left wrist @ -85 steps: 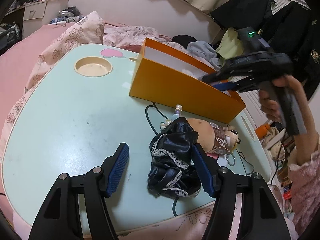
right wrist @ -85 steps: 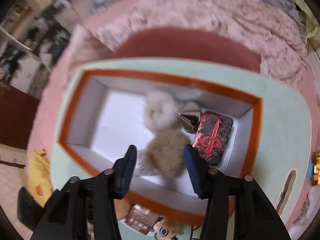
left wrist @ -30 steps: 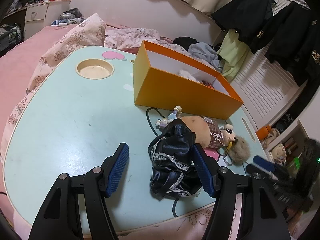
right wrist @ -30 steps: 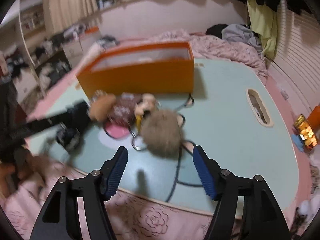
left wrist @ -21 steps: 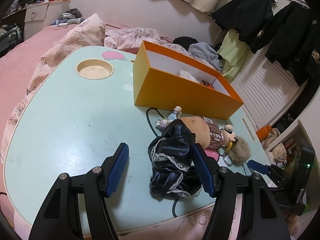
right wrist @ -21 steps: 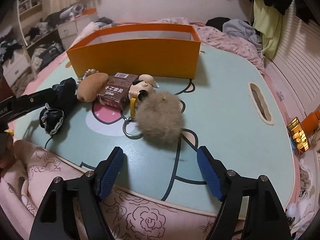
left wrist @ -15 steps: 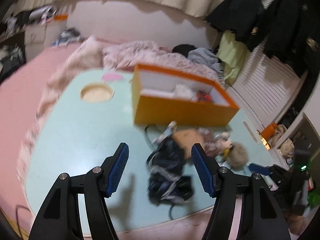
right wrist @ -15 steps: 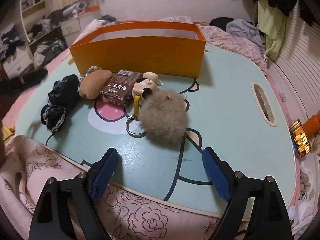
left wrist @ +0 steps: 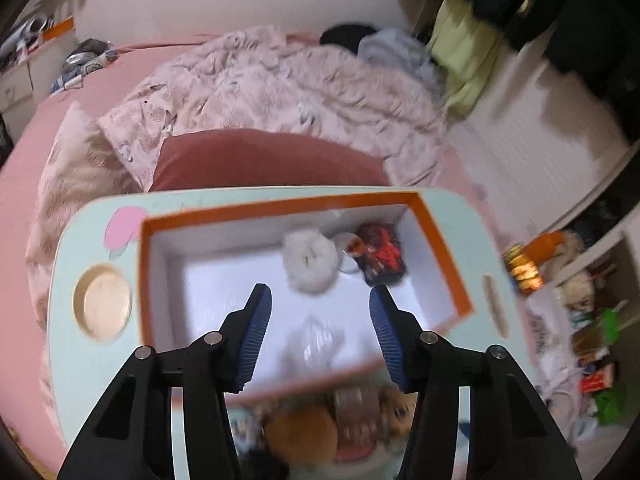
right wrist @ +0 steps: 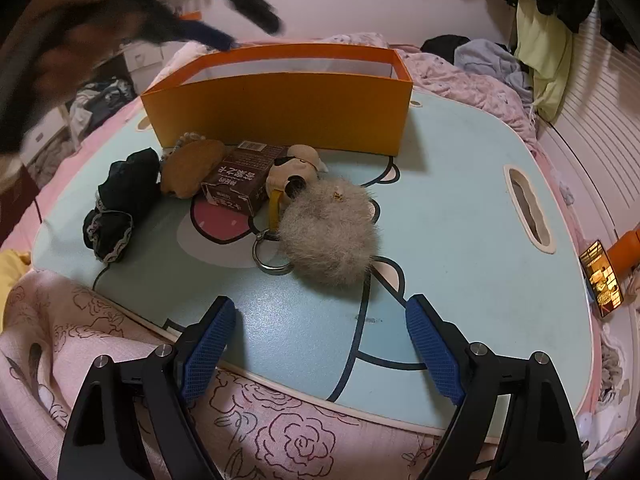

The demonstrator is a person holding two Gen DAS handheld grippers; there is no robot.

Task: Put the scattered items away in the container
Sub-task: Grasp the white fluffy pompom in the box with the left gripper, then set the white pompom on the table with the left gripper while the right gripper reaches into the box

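While the left gripper [left wrist: 316,320] hangs over the orange box [left wrist: 444,256] at the centre of the left wrist view, its jaws have just been closing, yet nothing sits between the blue pads and they grasp nothing. Inside the box, against the far wall toward the upper right, lie a white fluffy ball [left wrist: 310,260], a small pale round object too blurred to identify, and a dark tin with a red mark [left wrist: 382,254]; the rest of the white floor is bare except for a faint blurred glint near the front wall. In the right wrist view the box [right wrist: 280,112] stands upright at the upper centre of the pale green table [right wrist: 460,240]. Just in front of its near wall, outside it, lie a black lace-trimmed cloth [right wrist: 118,204] at the left, a tan plush piece [right wrist: 192,168], a brown carton [right wrist: 240,182], a small dog figure [right wrist: 294,172] and a grey fur pompom [right wrist: 330,236] with a metal ring [right wrist: 268,258]. The right gripper [right wrist: 318,348] is released, jaws spread wide and empty, at the lower frame edge near the pompom.
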